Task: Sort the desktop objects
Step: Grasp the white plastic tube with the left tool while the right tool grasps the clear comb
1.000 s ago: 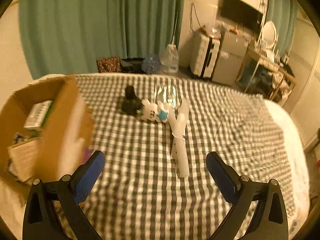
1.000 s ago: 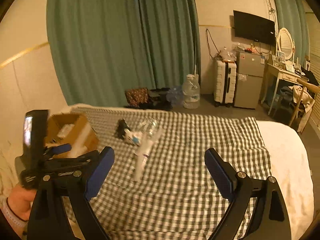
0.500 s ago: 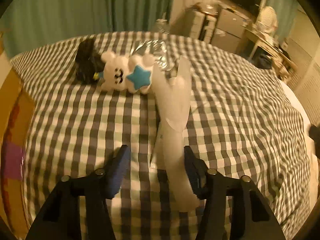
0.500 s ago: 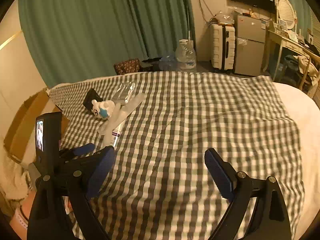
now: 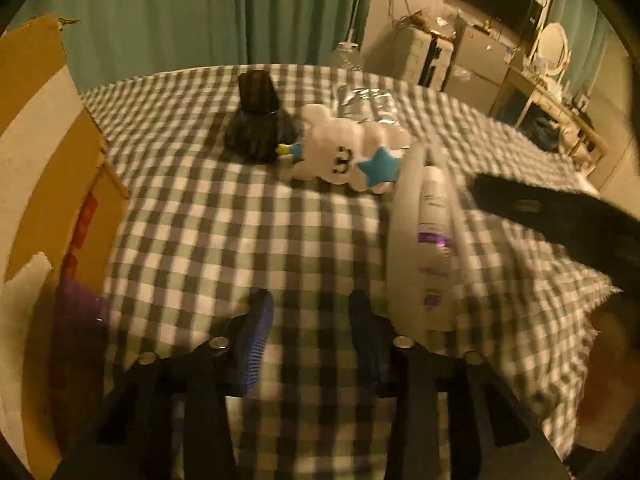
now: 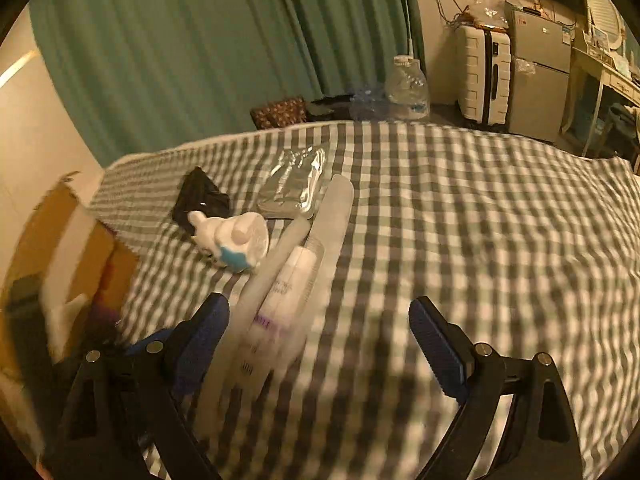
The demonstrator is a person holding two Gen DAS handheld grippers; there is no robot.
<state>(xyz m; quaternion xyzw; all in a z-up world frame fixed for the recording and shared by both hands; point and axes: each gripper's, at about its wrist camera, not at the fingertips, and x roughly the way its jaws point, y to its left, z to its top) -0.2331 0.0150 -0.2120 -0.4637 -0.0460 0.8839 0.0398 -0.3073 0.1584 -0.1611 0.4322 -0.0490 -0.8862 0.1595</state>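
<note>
Risk: my left gripper [image 5: 308, 320], jaws half closed around nothing, hangs just left of long white plastic-sleeved tube with purple label [image 5: 430, 240]; closing here pinches only checked bedsheet [image 5: 200, 220]. My right gripper [image 6: 320, 320] gapes wide, empty, tube [image 6: 288, 280] by its left finger; both could collide. Tube looks slick, slender, loose wrapper. Beyond: white plush toy with blue star [image 5: 348, 152], black pouch [image 5: 258, 124], clear packet [image 5: 366, 102]. Cardboard box [image 5: 48, 140] far left.
</note>
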